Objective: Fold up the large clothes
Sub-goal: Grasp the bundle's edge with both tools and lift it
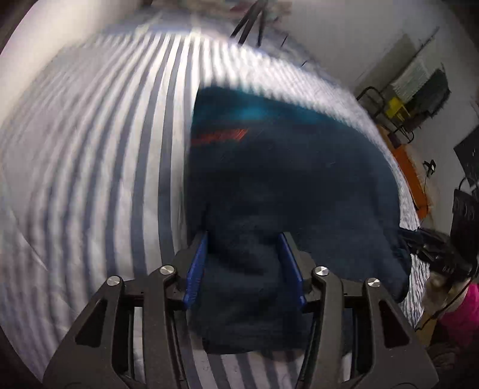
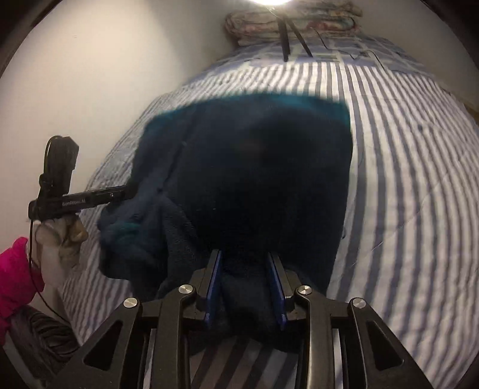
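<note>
Nearest in the left wrist view, the left gripper (image 1: 244, 266), blue pads (image 1: 196, 269) spread fairly wide with dark fleece of the navy garment (image 1: 284, 185) filling the gap between them; whether actually pinching the cloth or just resting over it, impossible to tell. Same picture on the other side: the right gripper (image 2: 245, 284), blue-lined fingers (image 2: 214, 287) moderately apart, a thick fold of the same garment (image 2: 263, 179) bunched between them, grip likewise unclear. Beyond the fingers, the garment spread across the striped bedsheet (image 1: 89, 164), mostly flat, with a rumpled heap along its left edge in the right wrist view and a blurred red mark (image 1: 221, 136) near its far part in the left wrist view. Off to the left in the right wrist view, the other gripper seen side-on at the rumpled edge, held by a gloved hand (image 2: 58, 239) with a pink sleeve (image 2: 15, 269). Farthest back, folded bedding (image 2: 290, 24) at the head of the bed, against a pale wall (image 2: 104, 59).
</note>
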Action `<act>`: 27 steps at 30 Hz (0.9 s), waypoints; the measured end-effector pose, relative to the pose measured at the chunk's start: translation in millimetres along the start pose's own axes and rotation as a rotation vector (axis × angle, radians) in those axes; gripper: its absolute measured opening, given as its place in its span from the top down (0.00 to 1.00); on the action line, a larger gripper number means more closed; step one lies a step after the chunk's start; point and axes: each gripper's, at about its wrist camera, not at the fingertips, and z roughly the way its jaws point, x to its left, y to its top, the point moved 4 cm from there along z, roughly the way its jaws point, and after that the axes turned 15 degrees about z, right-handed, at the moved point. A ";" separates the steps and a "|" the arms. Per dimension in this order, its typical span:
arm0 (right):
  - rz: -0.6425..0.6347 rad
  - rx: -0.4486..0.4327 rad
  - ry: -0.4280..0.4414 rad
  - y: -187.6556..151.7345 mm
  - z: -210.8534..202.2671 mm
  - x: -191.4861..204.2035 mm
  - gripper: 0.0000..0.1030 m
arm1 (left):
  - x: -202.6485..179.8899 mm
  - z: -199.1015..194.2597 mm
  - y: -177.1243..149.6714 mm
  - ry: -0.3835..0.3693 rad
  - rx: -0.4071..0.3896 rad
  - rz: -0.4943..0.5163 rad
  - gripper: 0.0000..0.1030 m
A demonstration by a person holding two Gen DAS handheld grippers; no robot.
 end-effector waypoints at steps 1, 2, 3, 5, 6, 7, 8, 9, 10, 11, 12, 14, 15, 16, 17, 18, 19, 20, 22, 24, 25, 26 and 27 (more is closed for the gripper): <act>-0.017 -0.001 -0.014 1.2 0.2 1.9 0.69 | -0.5 0.6 -1.4 0.014 -0.016 0.014 0.44; -0.019 0.007 -0.018 3.2 -1.3 2.6 0.69 | -2.3 0.2 -0.5 0.025 -0.009 0.031 0.44; -0.006 0.018 -0.018 6.3 -5.3 2.4 0.69 | -3.3 -1.6 2.0 0.028 0.005 0.038 0.44; 0.009 0.014 0.016 10.1 -20.9 2.1 0.69 | -1.0 -11.7 3.7 -0.005 0.001 -0.012 0.44; 0.014 -0.009 0.056 11.5 -33.9 0.4 0.67 | 2.9 -20.5 3.3 -0.032 -0.018 -0.056 0.44; 0.026 -0.049 0.096 12.0 -48.8 -3.2 0.57 | 7.6 -30.4 2.2 -0.070 -0.045 -0.098 0.44; 0.035 -0.079 0.110 10.8 -56.8 -6.9 0.40 | 12.9 -39.4 1.1 -0.109 -0.070 -0.137 0.42; 0.049 -0.132 0.117 11.2 -67.0 -14.3 0.31 | 17.4 -44.3 -0.5 -0.136 -0.081 -0.162 0.39; 0.072 -0.183 0.117 11.9 -73.5 -23.8 0.18 | 22.8 -47.2 -1.6 -0.165 -0.085 -0.186 0.30; 0.101 -0.203 0.115 13.3 -74.0 -33.5 0.15 | 30.1 -49.4 -4.0 -0.201 -0.094 -0.230 0.26; 0.134 -0.202 0.113 13.2 -71.9 -42.4 0.15 | 37.0 -49.2 -4.7 -0.222 -0.104 -0.265 0.26; 0.220 -0.168 0.133 15.9 -58.8 -61.3 0.16 | 52.8 -42.0 -5.1 -0.268 -0.095 -0.349 0.26; 0.266 -0.145 0.154 17.0 -50.3 -70.7 0.16 | 58.6 -38.3 -5.0 -0.282 -0.085 -0.377 0.26; 0.303 -0.119 0.181 17.7 -41.7 -78.2 0.16 | 65.7 -35.2 -6.6 -0.300 -0.080 -0.406 0.26; 0.329 -0.095 0.206 16.9 -34.4 -83.3 0.16 | 73.2 -31.4 -8.6 -0.330 -0.081 -0.441 0.26; 0.352 -0.070 0.228 16.3 -27.1 -87.8 0.16 | 76.8 -27.5 -10.0 -0.361 -0.078 -0.468 0.26; 0.375 -0.047 0.248 15.7 -19.4 -92.3 0.16 | 79.0 -22.1 -11.4 -0.394 -0.067 -0.488 0.26; 0.387 -0.034 0.263 15.1 -14.4 -94.1 0.17 | 78.0 -18.3 -13.4 -0.412 -0.056 -0.492 0.26; 0.410 -0.017 0.304 16.9 -4.8 -98.6 0.16 | 78.9 -13.1 -16.3 -0.428 -0.043 -0.478 0.26; 0.426 -0.019 0.342 17.7 -1.1 -99.9 0.16 | 76.0 -6.7 -18.5 -0.436 -0.027 -0.460 0.26; 0.441 -0.020 0.370 19.4 0.5 -101.5 0.16 | 73.1 -3.9 -21.4 -0.439 -0.027 -0.462 0.26; 0.453 -0.020 0.386 20.9 3.2 -102.2 0.16 | 73.9 -2.3 -21.7 -0.443 -0.032 -0.472 0.26; 0.465 -0.021 0.402 22.4 6.0 -102.1 0.16 | 72.7 -0.6 -19.5 -0.450 -0.039 -0.480 0.26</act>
